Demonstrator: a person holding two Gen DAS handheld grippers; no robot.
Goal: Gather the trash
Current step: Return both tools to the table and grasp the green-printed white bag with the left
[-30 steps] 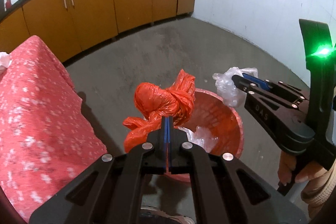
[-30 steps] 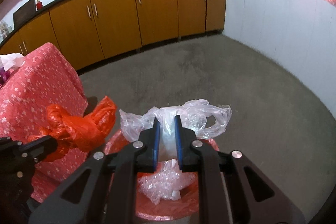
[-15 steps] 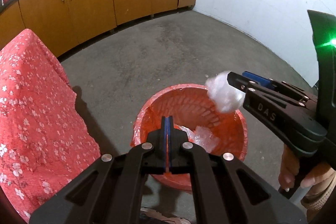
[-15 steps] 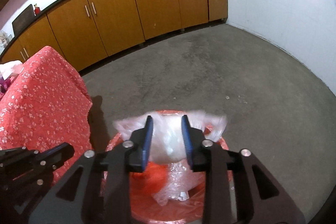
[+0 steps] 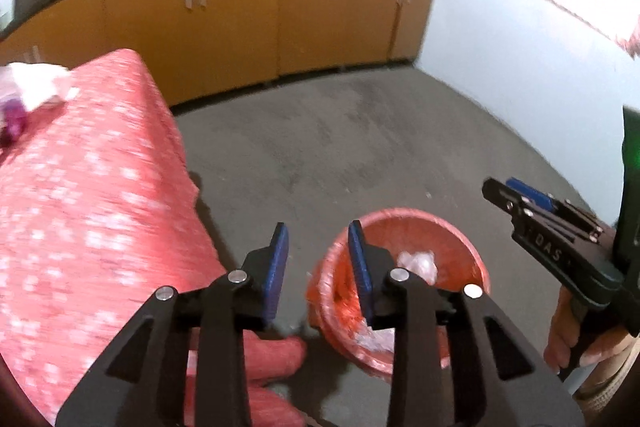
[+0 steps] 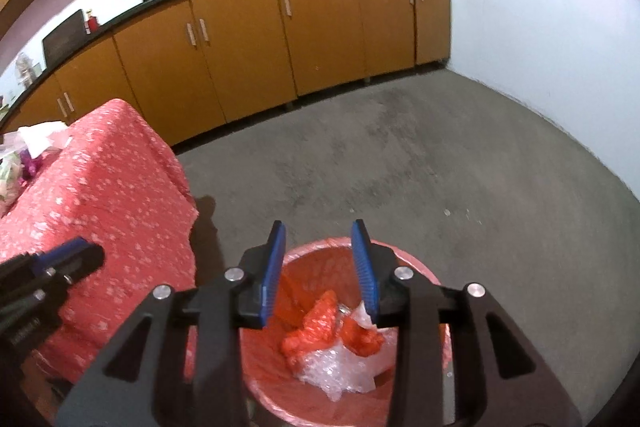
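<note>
A red bin (image 6: 408, 267) lined with a red bag stands on the grey floor; it also shows in the left wrist view (image 5: 444, 227). Inside lie a crumpled red plastic bag (image 6: 316, 327) and clear plastic wrap (image 6: 336, 371). My right gripper (image 6: 318, 243) is open and empty, just above the bin's near rim. My left gripper (image 5: 316, 247) is open and empty, over the floor at the bin's left edge. More trash, white paper (image 5: 36, 83) and a purple item (image 5: 14, 117), lies on the table's far left.
A table with a red flowered cloth (image 6: 112, 187) stands left of the bin. Orange cabinets (image 6: 240, 39) with pans on the counter line the back wall. A white wall (image 6: 540, 47) runs along the right. Grey floor (image 6: 400, 155) lies between.
Both grippers have opened. The red bag left my left gripper and the clear plastic bag left my right gripper; both now lie in the bin. The left gripper swung left toward the table.
</note>
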